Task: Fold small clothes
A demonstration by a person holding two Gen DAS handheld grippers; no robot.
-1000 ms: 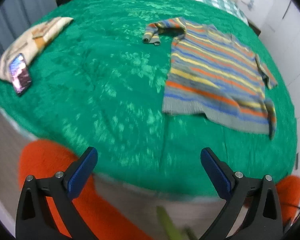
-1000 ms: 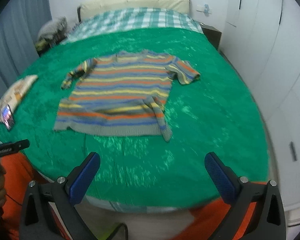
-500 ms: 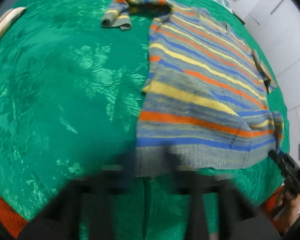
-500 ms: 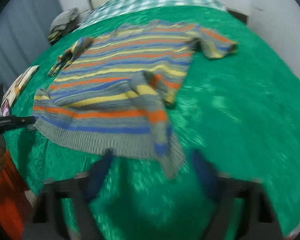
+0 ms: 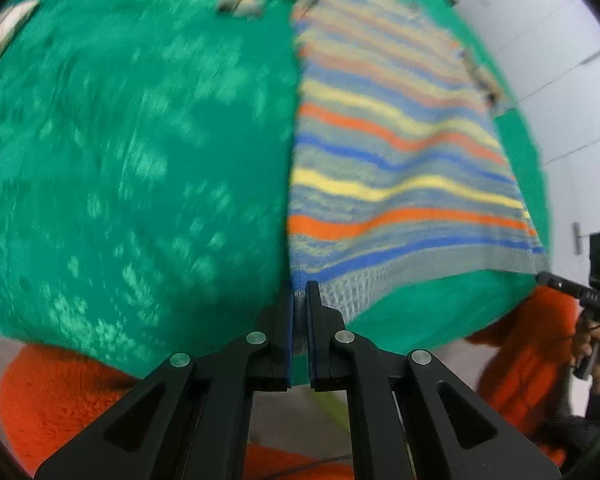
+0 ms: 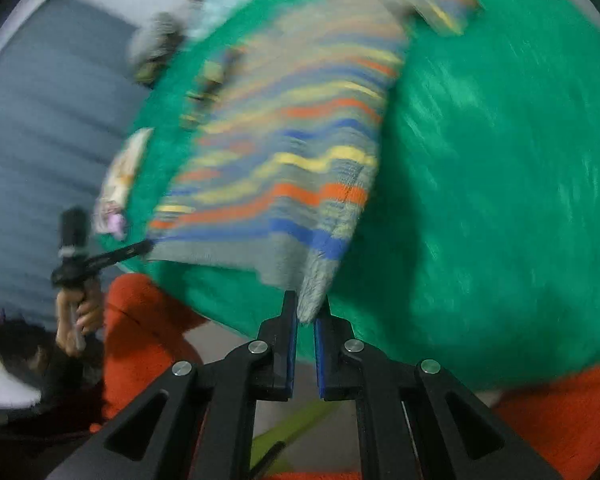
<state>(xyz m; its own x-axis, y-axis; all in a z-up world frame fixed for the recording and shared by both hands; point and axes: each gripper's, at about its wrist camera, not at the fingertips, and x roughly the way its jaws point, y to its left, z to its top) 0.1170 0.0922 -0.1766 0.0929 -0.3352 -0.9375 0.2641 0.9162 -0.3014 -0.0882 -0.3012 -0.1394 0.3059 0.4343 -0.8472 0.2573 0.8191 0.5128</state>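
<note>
A striped knit sweater, in grey, blue, orange and yellow bands, lies flat on the green bed cover. My left gripper is shut on the sweater's near left hem corner. My right gripper is shut on the near right hem corner of the sweater. Each gripper shows in the other's view: the right one at the far right, the left one at the left. Both views are blurred by motion.
The bed cover ends just below the hem. Orange fabric lies below the bed edge. A cream cloth with a phone rests at the bed's left side. White cabinet doors stand to the right.
Both grippers have moved forward and down to the sweater's hem and shut on its two near corners. They were open and above the bed edge a second ago.
</note>
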